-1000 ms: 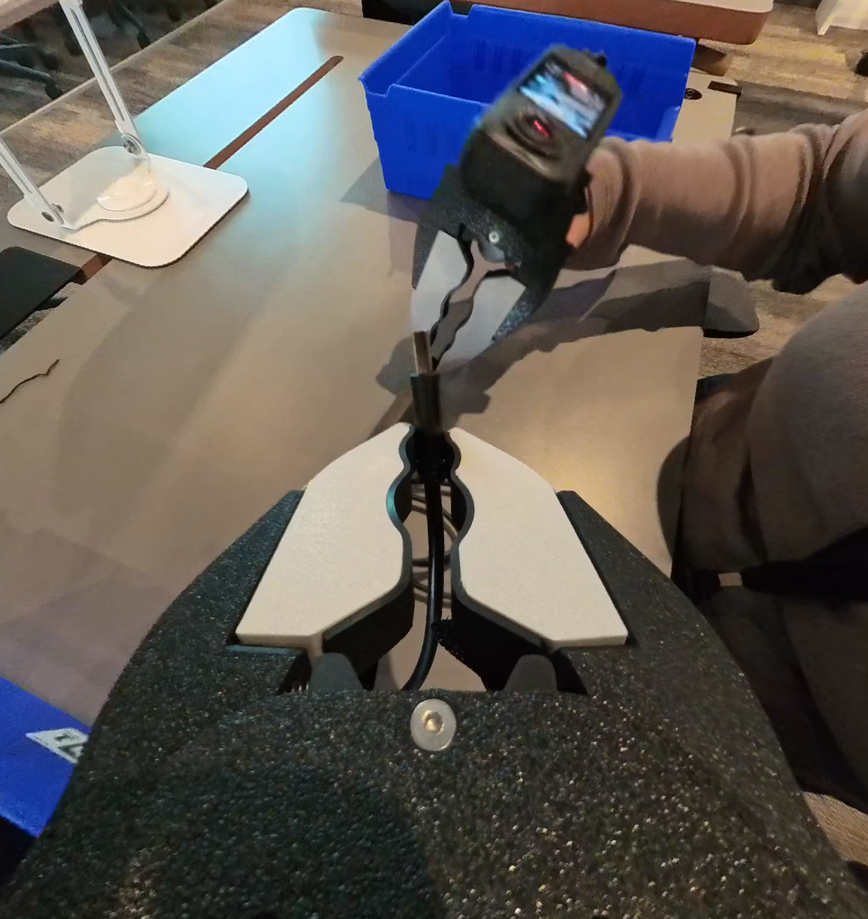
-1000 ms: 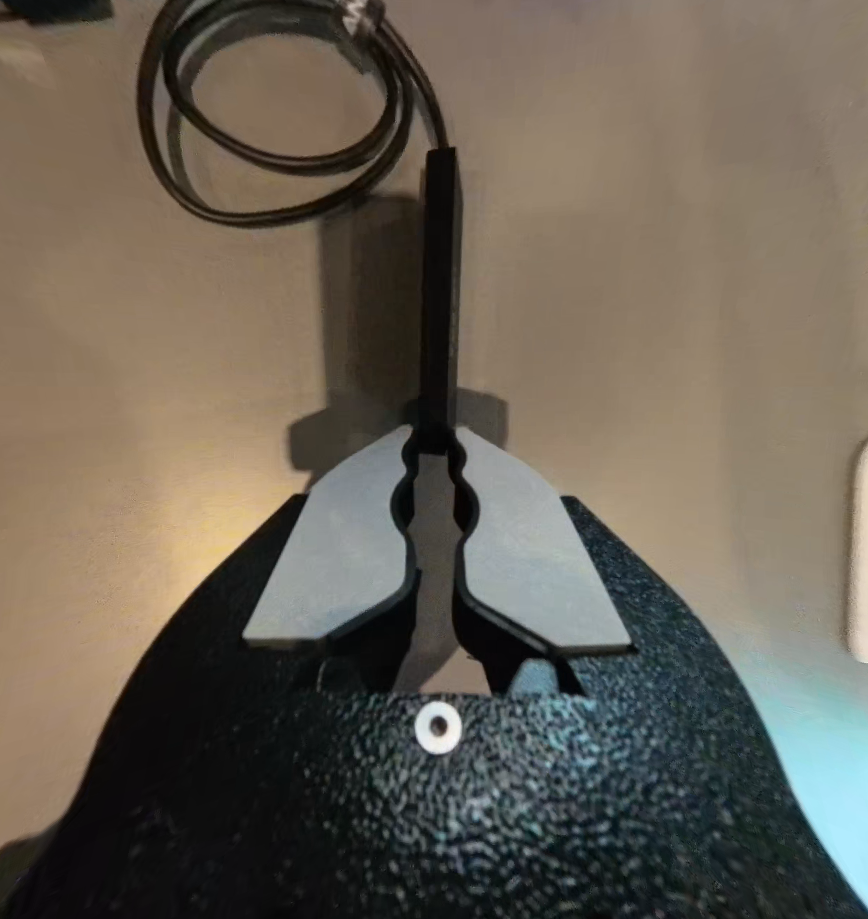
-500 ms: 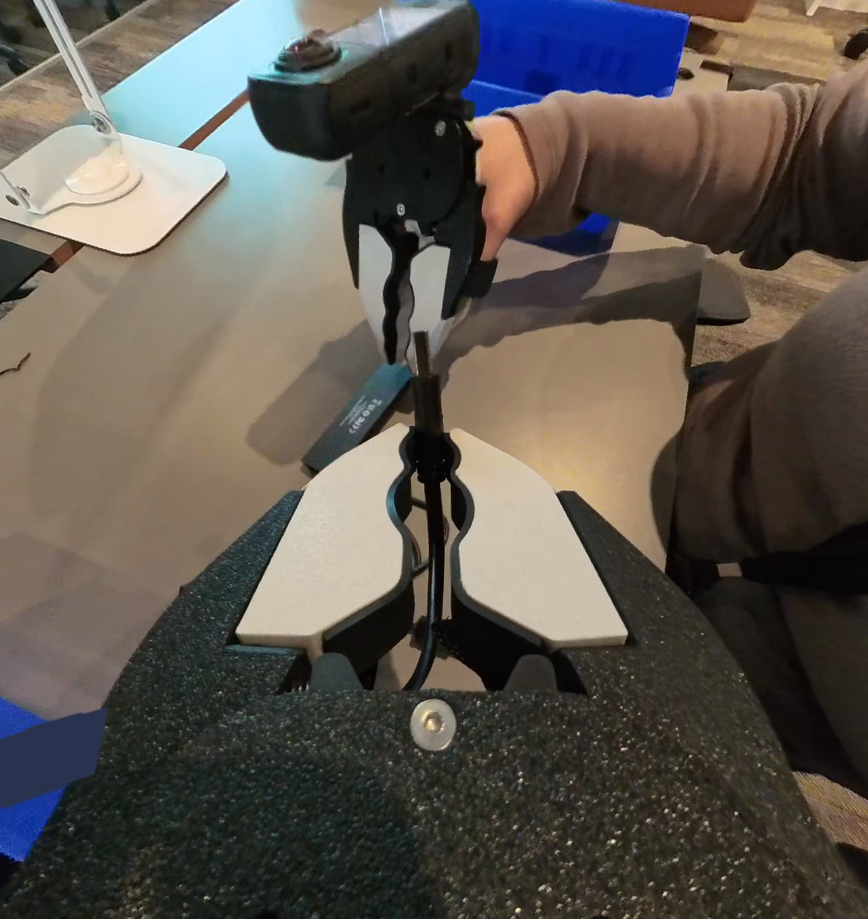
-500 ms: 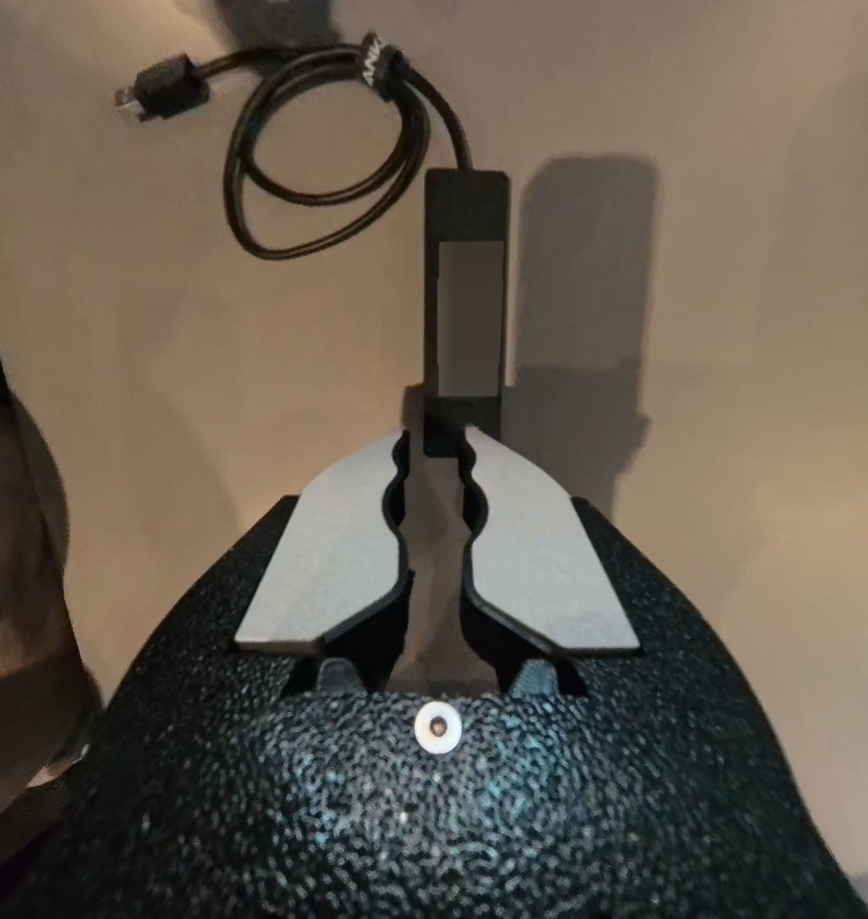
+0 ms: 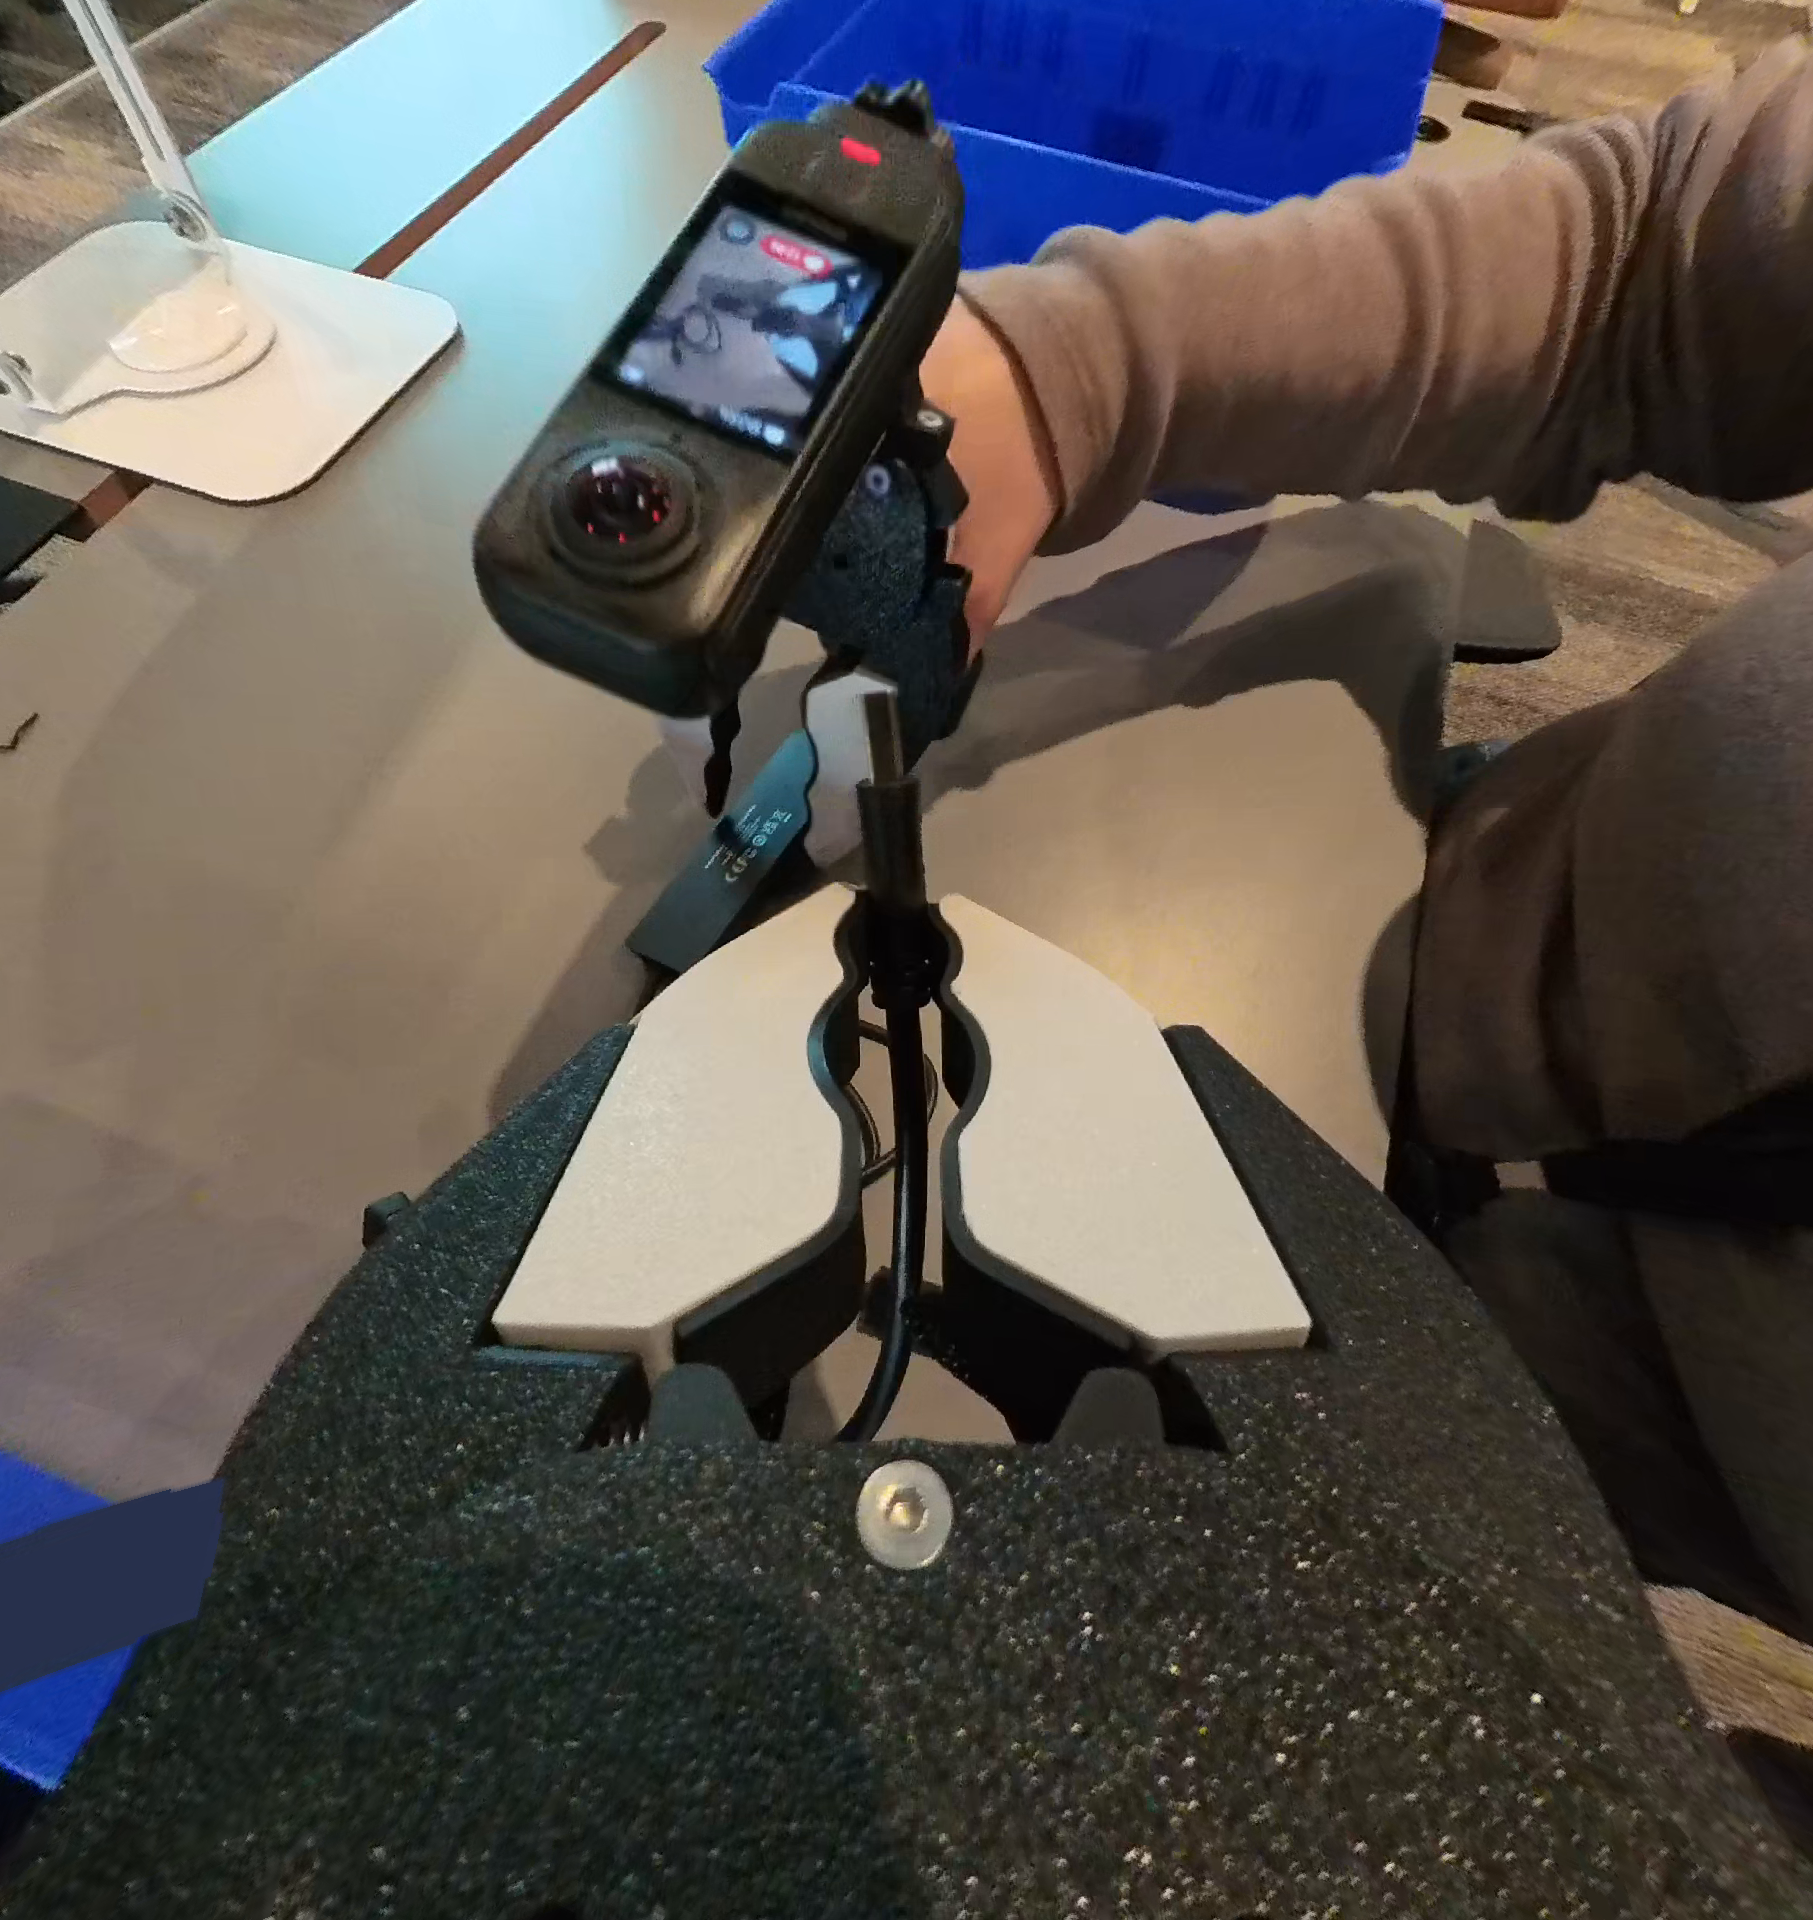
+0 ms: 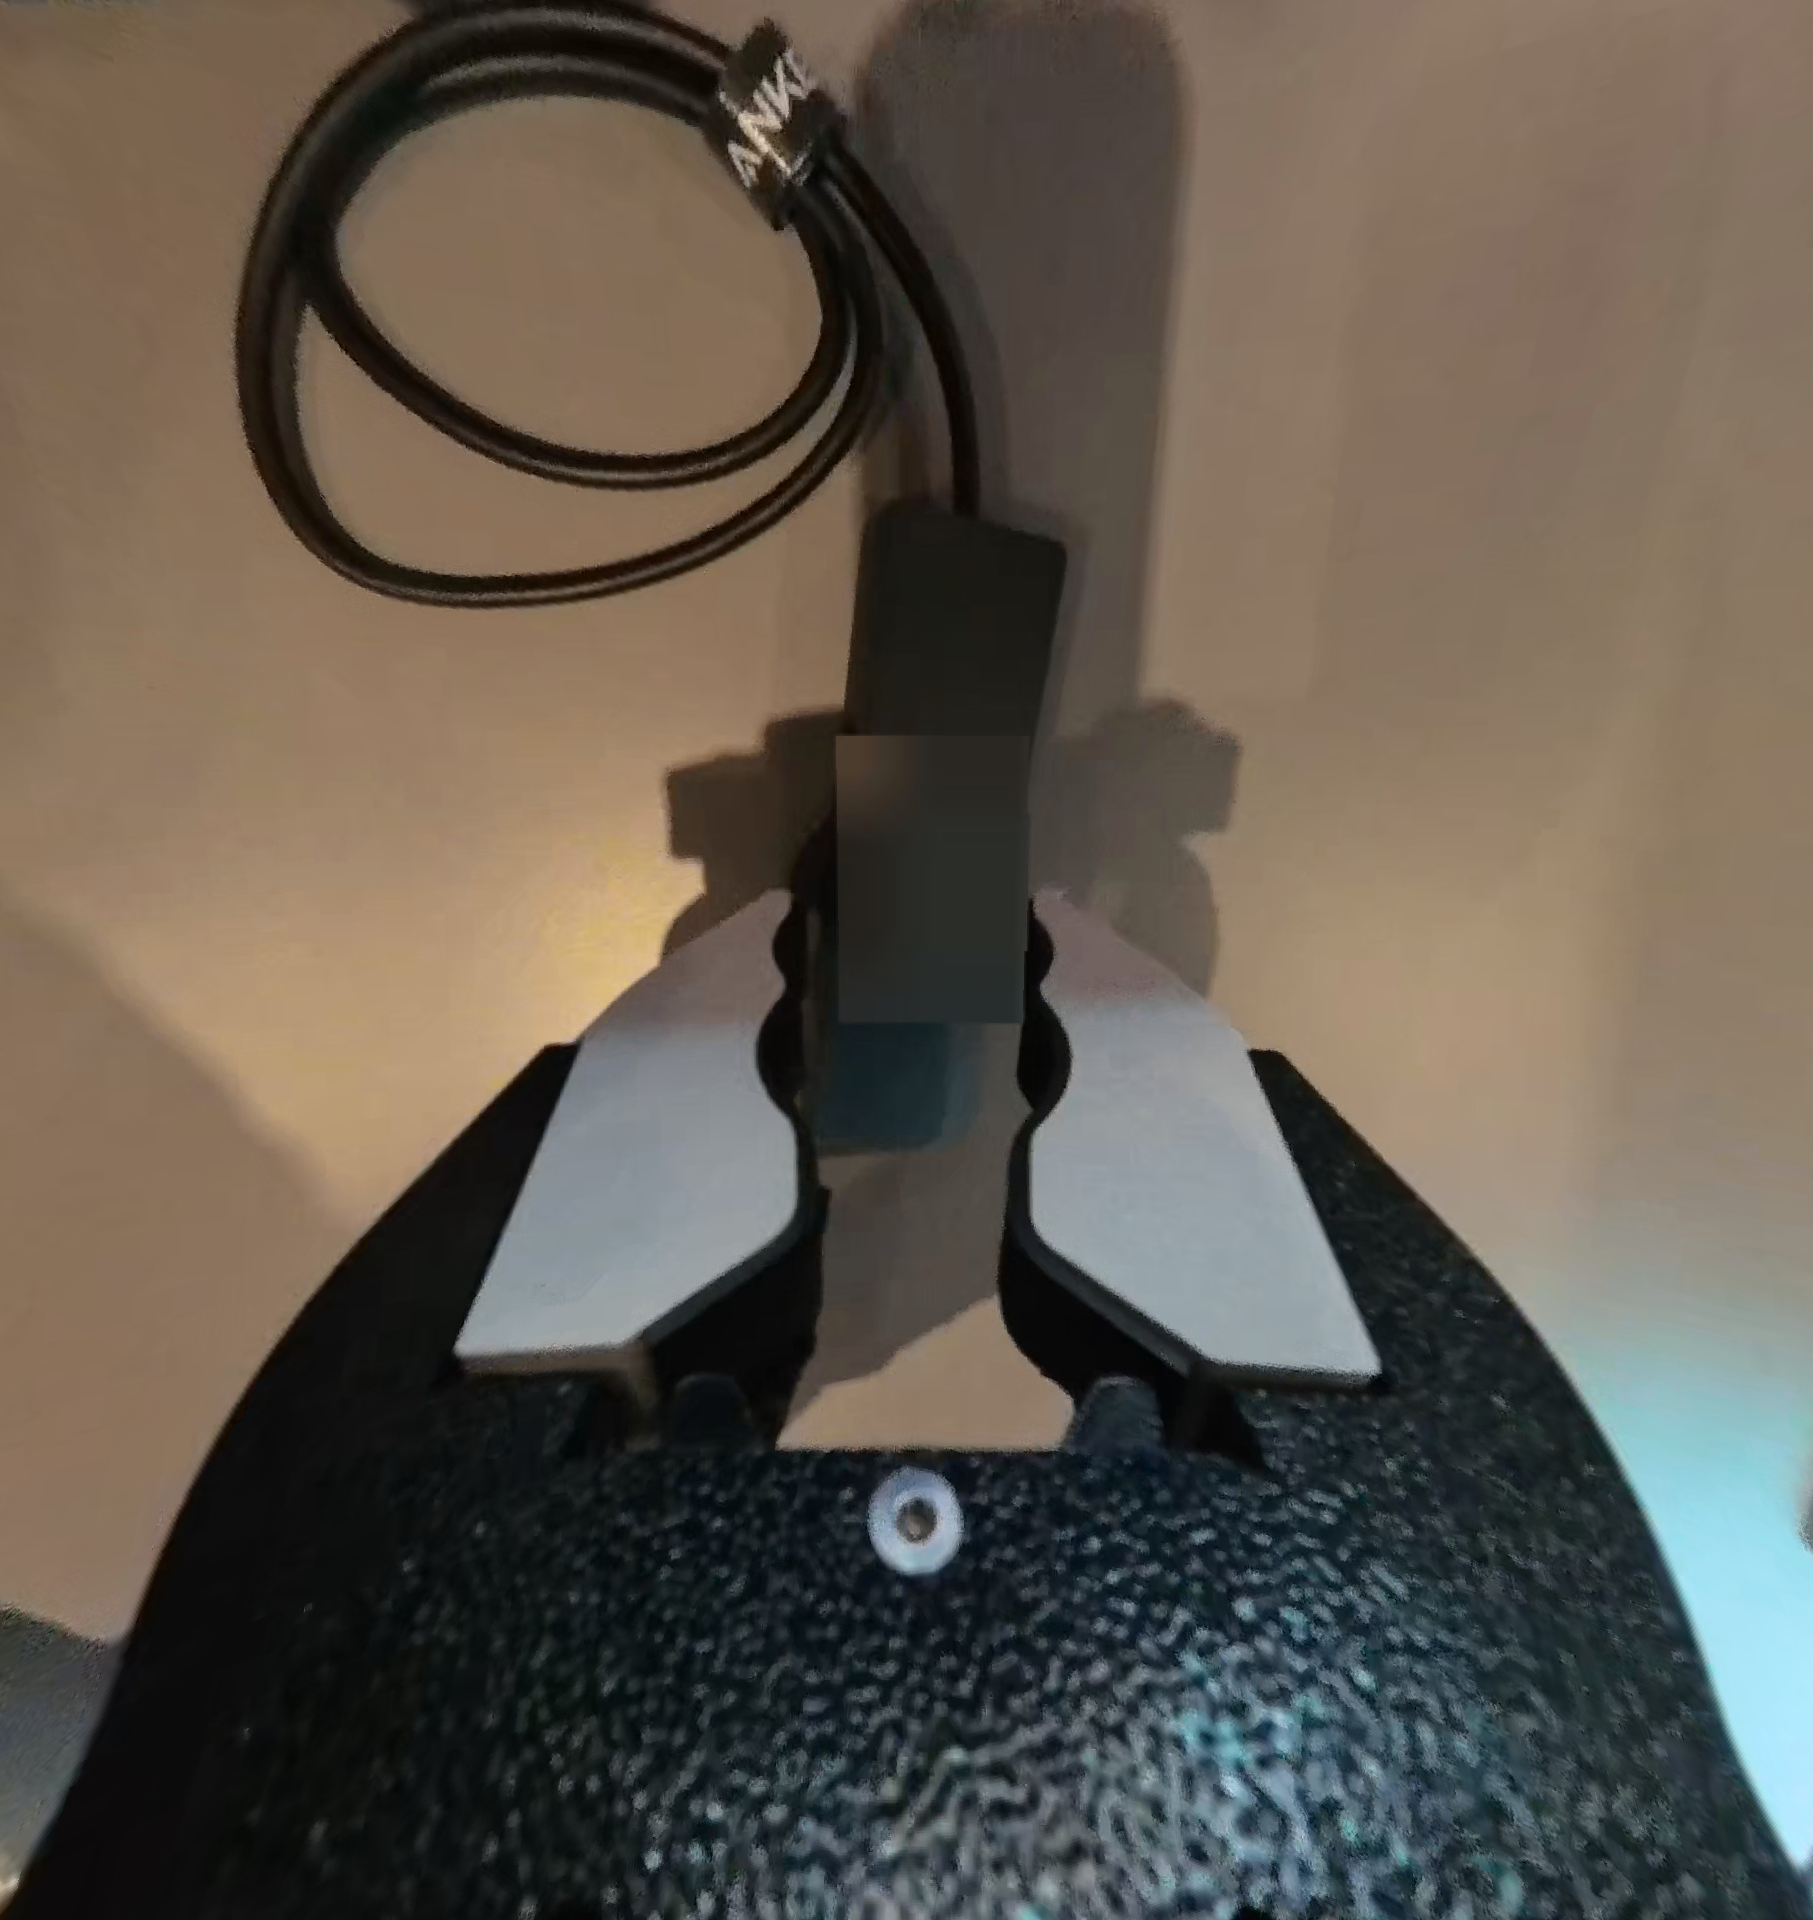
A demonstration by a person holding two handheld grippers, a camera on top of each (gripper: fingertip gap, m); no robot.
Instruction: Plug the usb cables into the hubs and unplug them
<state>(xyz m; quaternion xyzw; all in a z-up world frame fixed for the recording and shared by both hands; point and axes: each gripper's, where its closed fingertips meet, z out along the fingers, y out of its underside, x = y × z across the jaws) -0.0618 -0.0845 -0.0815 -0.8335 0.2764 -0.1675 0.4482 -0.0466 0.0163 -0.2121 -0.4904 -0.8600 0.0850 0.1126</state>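
My left gripper (image 5: 897, 914) is shut on a black USB cable, just behind its plug (image 5: 886, 821). The plug points forward, above the table. A flat black hub (image 5: 736, 873) lies just beyond it on the grey table (image 5: 258, 883). My right gripper (image 5: 777, 769) reaches down onto the hub's far end. In the right wrist view the right gripper (image 6: 917, 914) has its jaws tight against both long sides of the hub (image 6: 954, 644). The hub's own cable (image 6: 590, 416) lies coiled beyond it.
A blue bin (image 5: 1089, 125) stands at the table's far side. A white stand base (image 5: 206, 384) is at the far left. Another blue bin (image 5: 8, 1558) is at the near left. The person's sleeve (image 5: 1401, 343) and body fill the right side. Some 15 cm of space lies between my two pairs of fingers.
The right gripper let go of the hub it held on edge and left it lying flat. It has opened wider, moved forward and closed across the hub's width. The left gripper has kept the plug.
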